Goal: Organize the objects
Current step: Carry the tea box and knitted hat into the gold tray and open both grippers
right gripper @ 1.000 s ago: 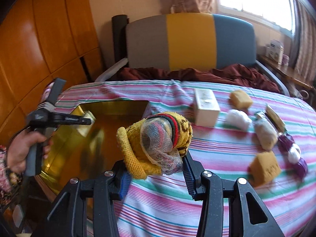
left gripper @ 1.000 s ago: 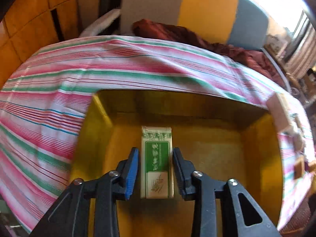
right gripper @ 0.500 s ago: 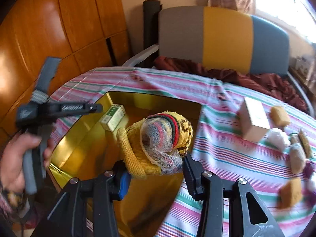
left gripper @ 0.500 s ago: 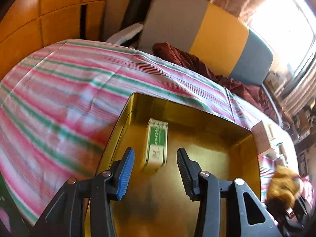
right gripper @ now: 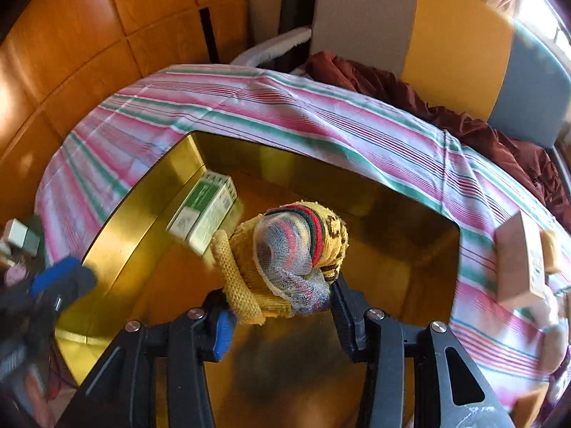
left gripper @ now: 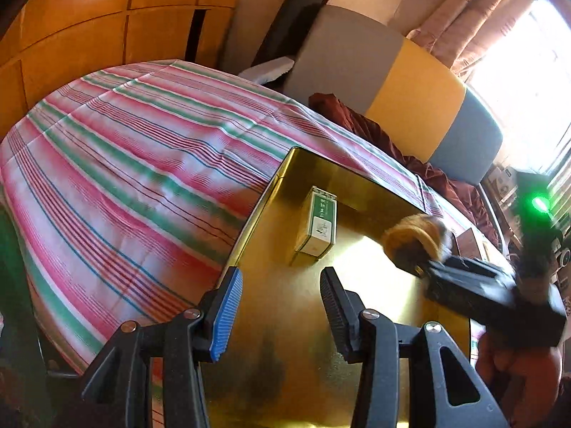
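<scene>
On the left, the striped cloth point(left gripper: 135, 164) covers the surface, and the gold tray point(left gripper: 282, 306) sits on it as the collecting place for the loose things. The left gripper point(left gripper: 282, 306) hangs above the tray's near left part with its jaws wide and nothing between them; I judge it has no further business with the green box point(left gripper: 317, 226), which lies flat on the tray floor close to the left wall, ahead of the fingers and well clear of them. Further right, the right gripper point(right gripper: 278, 306) is closed on the yellow knitted bundle point(right gripper: 285, 260), a soft wad with a mesh scrap wrapped over its red and green bands, pinched low so that most of it stands above the pads. It hovers over the middle of the tray, just to the right of the green box, which suggests the bundle is meant to go down beside it. At the far right a pale box point(right gripper: 517, 260) and a tan sponge point(right gripper: 551, 251) wait on the cloth outside the tray, apparently not yet gathered.
</scene>
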`<state>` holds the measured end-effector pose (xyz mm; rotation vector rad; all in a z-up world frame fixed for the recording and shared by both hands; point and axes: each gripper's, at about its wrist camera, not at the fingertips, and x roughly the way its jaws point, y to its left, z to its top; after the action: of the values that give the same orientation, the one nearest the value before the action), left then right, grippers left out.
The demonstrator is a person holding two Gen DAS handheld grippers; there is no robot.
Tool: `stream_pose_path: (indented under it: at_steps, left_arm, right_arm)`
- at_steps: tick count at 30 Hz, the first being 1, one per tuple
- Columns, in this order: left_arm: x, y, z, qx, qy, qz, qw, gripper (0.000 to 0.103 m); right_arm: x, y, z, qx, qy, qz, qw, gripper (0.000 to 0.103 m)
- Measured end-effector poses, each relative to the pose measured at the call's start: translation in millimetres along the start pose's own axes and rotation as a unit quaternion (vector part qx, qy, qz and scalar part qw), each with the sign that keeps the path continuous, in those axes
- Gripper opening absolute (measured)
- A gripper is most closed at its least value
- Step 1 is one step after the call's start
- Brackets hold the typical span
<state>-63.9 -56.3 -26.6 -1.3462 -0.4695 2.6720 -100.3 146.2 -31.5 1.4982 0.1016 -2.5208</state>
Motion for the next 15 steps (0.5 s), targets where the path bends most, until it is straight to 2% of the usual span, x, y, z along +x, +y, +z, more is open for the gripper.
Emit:
stream_pose_path:
  at_steps: [4, 7, 9, 11, 15]
  left_arm:
    - [1, 3, 1, -0.010, 0.004, 0.000, 0.9999, 0.046]
    - [1, 3, 0, -0.014, 0.005, -0.003, 0.9999, 0.046]
    - [1, 2, -1, -0.014, 0.005, -0.004, 0.9999, 0.046]
    - [2, 0, -2, -0.011, 0.008, -0.009, 0.9999, 0.046]
    - [0, -4, -6, -0.007, 0.006, -0.013, 0.9999, 0.046]
  right_arm:
    - [18, 9, 19, -0.007, -0.001, -0.017, 1.000, 0.052]
    - [29, 11, 26, 0.013, -0.003, -0.017, 1.000, 0.056]
    - [33, 7, 28, 0.035, -0.004, -0.007, 0.999, 0.072]
    - [33, 5, 29, 0.051, -0.008, -0.006, 0.999, 0.080]
    - [12, -3, 24, 0.065, -0.026, 0.011, 0.997, 0.080]
